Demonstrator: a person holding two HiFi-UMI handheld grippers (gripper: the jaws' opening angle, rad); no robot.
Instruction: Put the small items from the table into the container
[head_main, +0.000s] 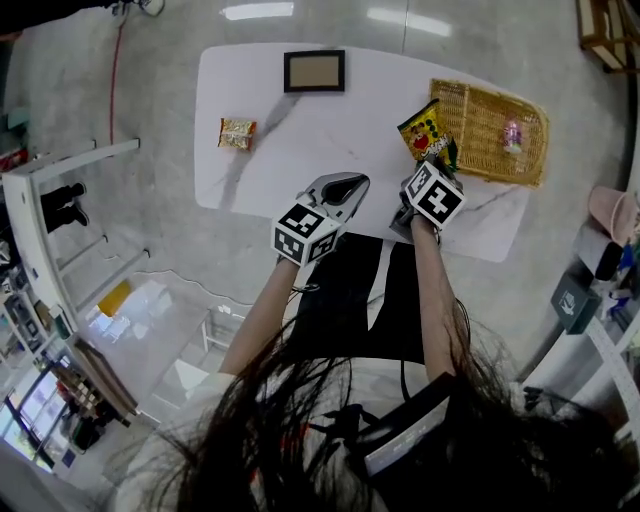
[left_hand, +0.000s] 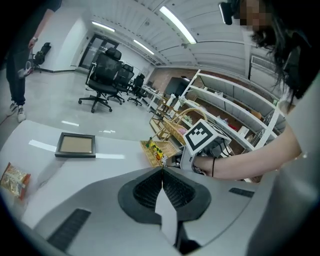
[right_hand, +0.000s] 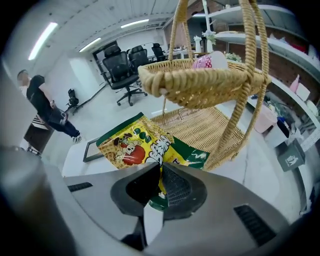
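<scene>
My right gripper (head_main: 432, 160) is shut on a yellow and green snack bag (head_main: 424, 132), held up just left of the wicker basket (head_main: 480, 105). In the right gripper view the snack bag (right_hand: 145, 147) is pinched by its lower edge between the jaws, in front of the basket (right_hand: 200, 85). A pink item (head_main: 513, 134) lies inside the basket. An orange snack packet (head_main: 237, 133) rests on the white table (head_main: 280, 140) at the left. My left gripper (head_main: 345, 190) hangs shut and empty over the table's front edge; in the left gripper view (left_hand: 161, 172) its pads meet.
A dark picture frame (head_main: 314, 71) lies at the table's far edge. Shelving (head_main: 40, 260) stands to the left and a shelf with small objects (head_main: 600, 290) at the right. A person (right_hand: 45, 112) stands far off beside office chairs (right_hand: 122, 70).
</scene>
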